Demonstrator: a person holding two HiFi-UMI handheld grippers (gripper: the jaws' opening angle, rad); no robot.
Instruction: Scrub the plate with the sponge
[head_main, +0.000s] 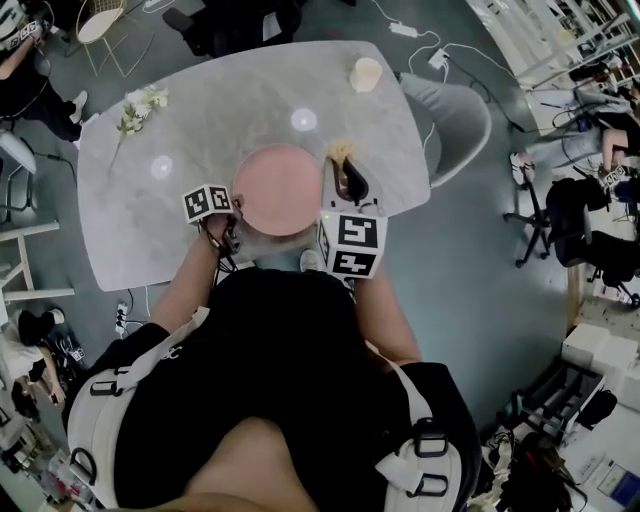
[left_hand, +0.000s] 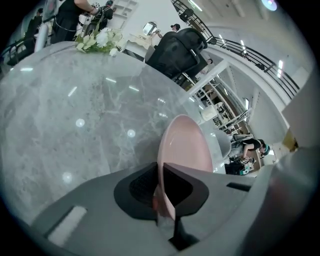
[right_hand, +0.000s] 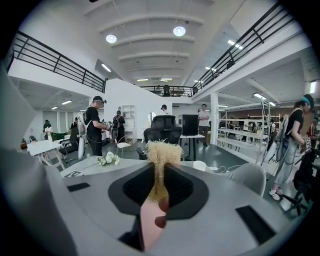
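The person's black top fills the near foreground of the head view. Just beyond it are two grippers, each carrying one cube with black-and-white square markers: one behind the left jaws and one behind the right jaws.

The left gripper has its jaws pinched on the rim of the one pink plate. The rim runs edge-on through the narrow gap between them, and the plate stretches forward from the tips. In the head view the plate lies ahead and to the right of the left gripper, over the near edge of the grey marbled surface.

The right gripper is clamped on the one straw-coloured fibrous sponge, whose frayed tuft sticks out past the tips. A pink strip shows low between these jaws; I cannot tell what it belongs to. In the head view the right gripper sits just beside the plate's right rim, with the sponge at the far-right edge of the plate.

Well beyond both pairs of jaws the surface holds one cream cup and one spray of white flowers. One grey chair stands to the right of the right jaws.
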